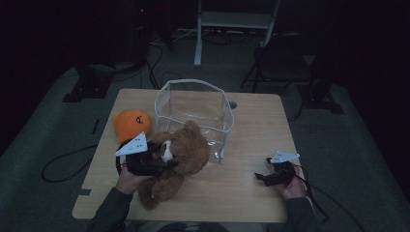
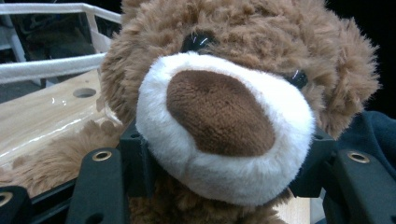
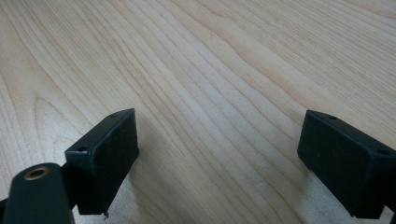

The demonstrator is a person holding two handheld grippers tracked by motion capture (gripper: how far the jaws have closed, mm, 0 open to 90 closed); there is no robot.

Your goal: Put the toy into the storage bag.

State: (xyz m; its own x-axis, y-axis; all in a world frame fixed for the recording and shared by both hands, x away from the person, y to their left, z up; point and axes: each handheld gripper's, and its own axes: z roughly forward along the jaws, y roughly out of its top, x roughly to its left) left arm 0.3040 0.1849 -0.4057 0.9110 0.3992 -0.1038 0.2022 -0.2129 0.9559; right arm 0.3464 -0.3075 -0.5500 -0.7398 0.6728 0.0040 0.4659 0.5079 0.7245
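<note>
Clear bin (image 1: pixel 193 108) behind bear (image 1: pixel 181 154); orange plush (image 1: pixel 131 124) left.

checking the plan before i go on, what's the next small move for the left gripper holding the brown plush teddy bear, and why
Probably lift the brown plush teddy bear a little higher and carry it toward the clear plastic bin. The left gripper is clamped on the bear's white muzzle, the bear's legs look to rest on the wooden table, and the bin stands open just behind it. The right gripper is open and empty.
</note>
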